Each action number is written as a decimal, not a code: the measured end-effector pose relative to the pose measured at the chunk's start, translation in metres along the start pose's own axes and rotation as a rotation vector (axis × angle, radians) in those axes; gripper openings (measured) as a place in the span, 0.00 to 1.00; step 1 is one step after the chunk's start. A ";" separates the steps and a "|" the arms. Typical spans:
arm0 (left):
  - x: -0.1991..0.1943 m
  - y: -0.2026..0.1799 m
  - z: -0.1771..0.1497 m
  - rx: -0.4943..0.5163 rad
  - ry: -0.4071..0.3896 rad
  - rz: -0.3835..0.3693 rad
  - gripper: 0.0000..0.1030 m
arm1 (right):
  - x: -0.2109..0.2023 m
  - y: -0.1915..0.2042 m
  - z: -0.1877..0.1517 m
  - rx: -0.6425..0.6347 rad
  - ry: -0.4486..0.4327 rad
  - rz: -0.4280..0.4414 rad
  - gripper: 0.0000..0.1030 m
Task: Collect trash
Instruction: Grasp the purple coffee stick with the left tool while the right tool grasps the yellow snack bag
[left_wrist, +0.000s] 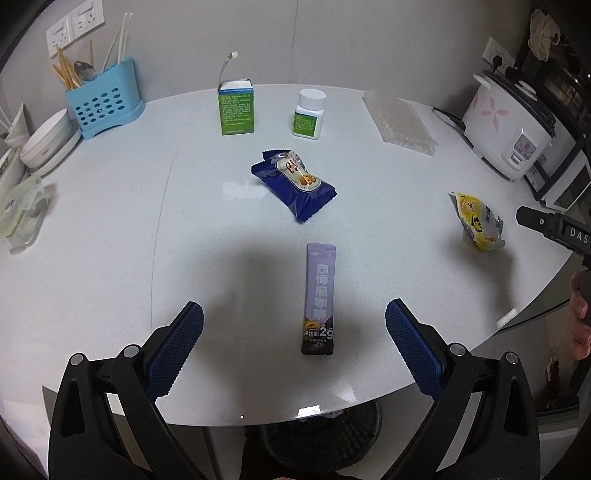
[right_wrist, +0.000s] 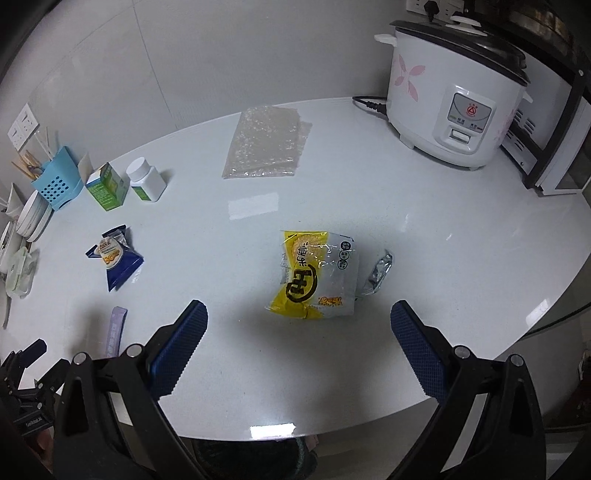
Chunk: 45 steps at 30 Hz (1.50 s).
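The collecting looks barely begun, judging by what lies out: three wrappers sit loose on the pale, glossy round counter (left_wrist: 110, 229), and neither tool holds anything. The left hand-held gripper (left_wrist: 294, 345) hovers with its blue-padded fingers spread wide over the long lilac coffee-stick sachet (left_wrist: 320, 298), which lies flat near the front edge, roughly between the fingers but not touched by them. The right hand-held gripper (right_wrist: 299, 341) is likewise spread apart, empty, with the crumpled yellow-and-clear plastic snack wrapper (right_wrist: 314, 273) just ahead of its tips. That wrapper is torn open, puffed and creased, with a silvery inner flap sticking out on one side. Further toward the middle lies the dark blue foil snack packet (left_wrist: 295, 184), also opened and rumpled. A dark mesh waste bin (left_wrist: 321, 439) shows under the counter's front edge, the likely destination; its contents cannot be made out. All three pieces remain to be picked up.
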<state>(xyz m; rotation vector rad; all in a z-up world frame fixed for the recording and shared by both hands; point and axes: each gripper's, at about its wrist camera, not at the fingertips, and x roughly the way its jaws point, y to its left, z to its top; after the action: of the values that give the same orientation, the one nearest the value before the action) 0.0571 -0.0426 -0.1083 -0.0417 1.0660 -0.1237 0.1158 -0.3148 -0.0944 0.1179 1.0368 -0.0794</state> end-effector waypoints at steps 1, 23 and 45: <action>0.005 -0.001 0.003 0.006 0.011 0.001 0.94 | 0.005 -0.001 0.003 0.006 0.011 0.000 0.93; 0.072 -0.004 0.022 0.045 0.193 0.053 0.93 | 0.101 -0.007 0.043 0.061 0.217 -0.053 0.86; 0.080 -0.012 0.018 0.050 0.227 0.100 0.54 | 0.117 -0.009 0.035 0.079 0.289 -0.081 0.62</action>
<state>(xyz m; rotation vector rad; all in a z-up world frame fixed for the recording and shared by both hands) 0.1098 -0.0643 -0.1684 0.0726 1.2889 -0.0655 0.2038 -0.3291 -0.1783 0.1626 1.3273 -0.1809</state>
